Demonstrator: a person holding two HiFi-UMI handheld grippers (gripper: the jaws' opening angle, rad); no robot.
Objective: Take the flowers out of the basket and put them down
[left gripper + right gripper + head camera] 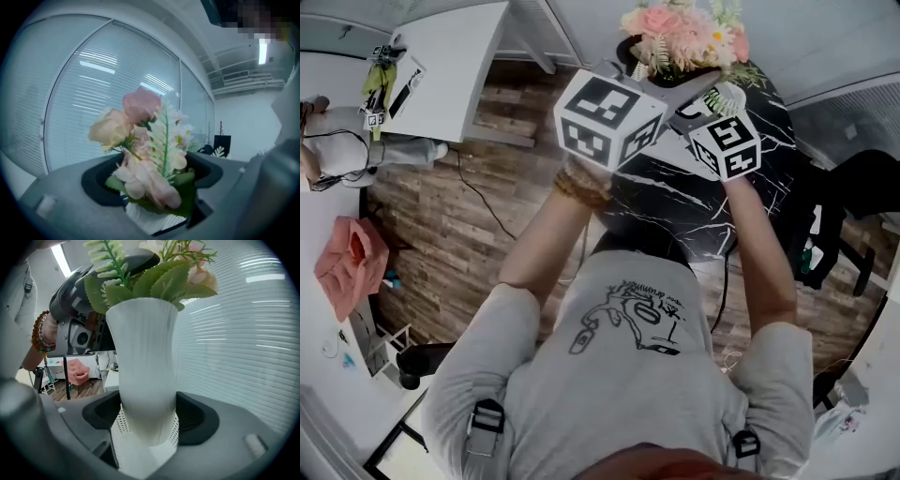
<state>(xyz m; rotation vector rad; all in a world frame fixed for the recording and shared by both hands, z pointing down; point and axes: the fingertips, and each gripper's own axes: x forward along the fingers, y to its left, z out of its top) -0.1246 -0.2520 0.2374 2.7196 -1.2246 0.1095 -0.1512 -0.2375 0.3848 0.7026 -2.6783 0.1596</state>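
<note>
Two-handed hold above black marble table: right gripper pinching white vase, left gripper pinching flowers just above vase rim.

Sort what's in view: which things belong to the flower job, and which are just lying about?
Job: flowers in a white vase; left gripper closed on the flowers; right gripper closed on the vase; black marble table below.
Lying about: white desk; pink chair; black chair; floor cable.
</note>
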